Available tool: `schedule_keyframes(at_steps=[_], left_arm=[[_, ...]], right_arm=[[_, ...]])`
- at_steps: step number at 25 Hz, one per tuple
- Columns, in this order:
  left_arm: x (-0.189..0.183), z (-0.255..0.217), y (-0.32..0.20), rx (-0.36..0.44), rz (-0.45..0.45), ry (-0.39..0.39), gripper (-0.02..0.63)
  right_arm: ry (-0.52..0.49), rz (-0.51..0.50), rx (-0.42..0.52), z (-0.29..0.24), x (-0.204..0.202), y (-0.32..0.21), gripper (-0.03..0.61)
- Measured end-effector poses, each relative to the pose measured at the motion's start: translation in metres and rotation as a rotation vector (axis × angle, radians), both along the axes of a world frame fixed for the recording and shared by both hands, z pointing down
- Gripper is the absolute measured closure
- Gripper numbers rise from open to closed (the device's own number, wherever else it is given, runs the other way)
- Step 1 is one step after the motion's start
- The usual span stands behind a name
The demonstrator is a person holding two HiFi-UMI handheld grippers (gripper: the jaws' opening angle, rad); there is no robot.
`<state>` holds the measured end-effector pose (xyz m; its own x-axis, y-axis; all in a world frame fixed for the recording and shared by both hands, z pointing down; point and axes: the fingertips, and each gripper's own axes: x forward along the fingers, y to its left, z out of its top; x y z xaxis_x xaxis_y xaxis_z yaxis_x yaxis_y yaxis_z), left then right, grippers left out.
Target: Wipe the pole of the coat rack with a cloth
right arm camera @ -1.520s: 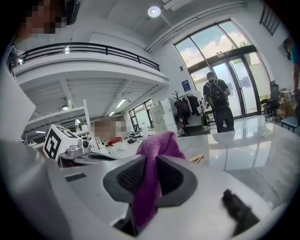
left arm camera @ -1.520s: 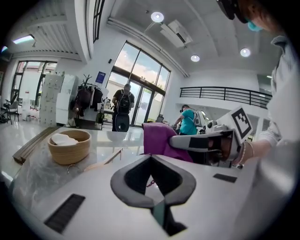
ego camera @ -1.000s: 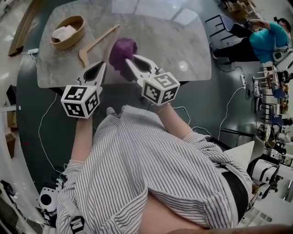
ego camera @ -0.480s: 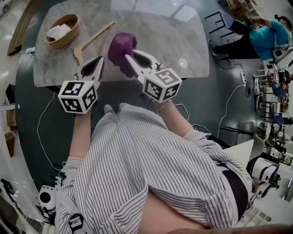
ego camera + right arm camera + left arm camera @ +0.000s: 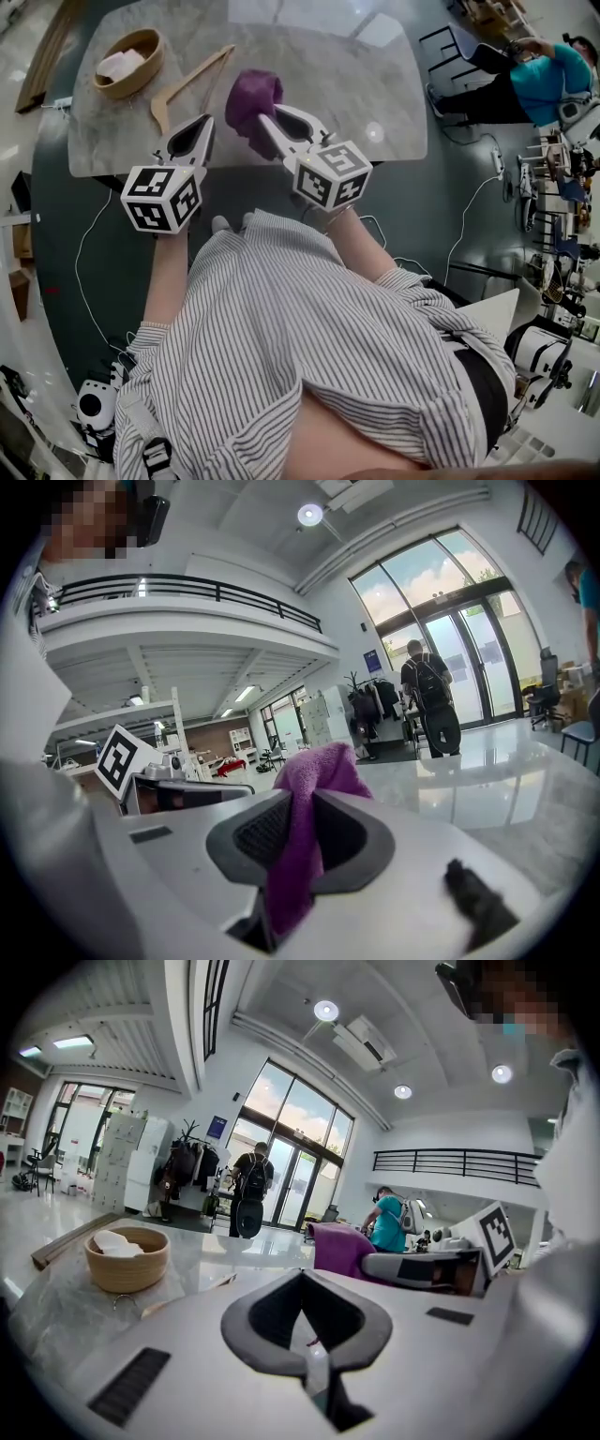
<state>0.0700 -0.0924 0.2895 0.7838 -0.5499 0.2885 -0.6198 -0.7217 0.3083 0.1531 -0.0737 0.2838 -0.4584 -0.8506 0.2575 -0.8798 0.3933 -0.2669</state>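
Grey marble tabletop (image 5: 309, 56) below. Right gripper (image 5: 266, 120) pinching a crumpled purple terry cloth (image 5: 251, 98) over the near edge. Left gripper (image 5: 202, 125) just beside, pressed together, empty. Round wooden bowl (image 5: 131, 61) and wooden hanger (image 5: 187, 80) farther left.

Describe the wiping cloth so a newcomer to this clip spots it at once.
Start at the pale marble table before the person. Near its front edge, the right tongs are shut on a cloth bunched beyond their tips. It alone is purple and soft; the wooden hanger and bowl to its left are tan.
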Motion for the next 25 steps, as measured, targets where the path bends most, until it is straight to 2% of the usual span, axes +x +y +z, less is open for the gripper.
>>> schedule_keyframes(at_steps=[5,25], left_arm=[[-0.002,0.003,-0.002,0.002,0.001,-0.02,0.603],[-0.003,0.012,0.01,-0.03,0.005,-0.021,0.603]], right_arm=[[0.0,0.0,-0.001,0.002,-0.001,-0.002,0.511],[0.055,-0.037,-0.007,0.007,-0.01,0.006,0.512]])
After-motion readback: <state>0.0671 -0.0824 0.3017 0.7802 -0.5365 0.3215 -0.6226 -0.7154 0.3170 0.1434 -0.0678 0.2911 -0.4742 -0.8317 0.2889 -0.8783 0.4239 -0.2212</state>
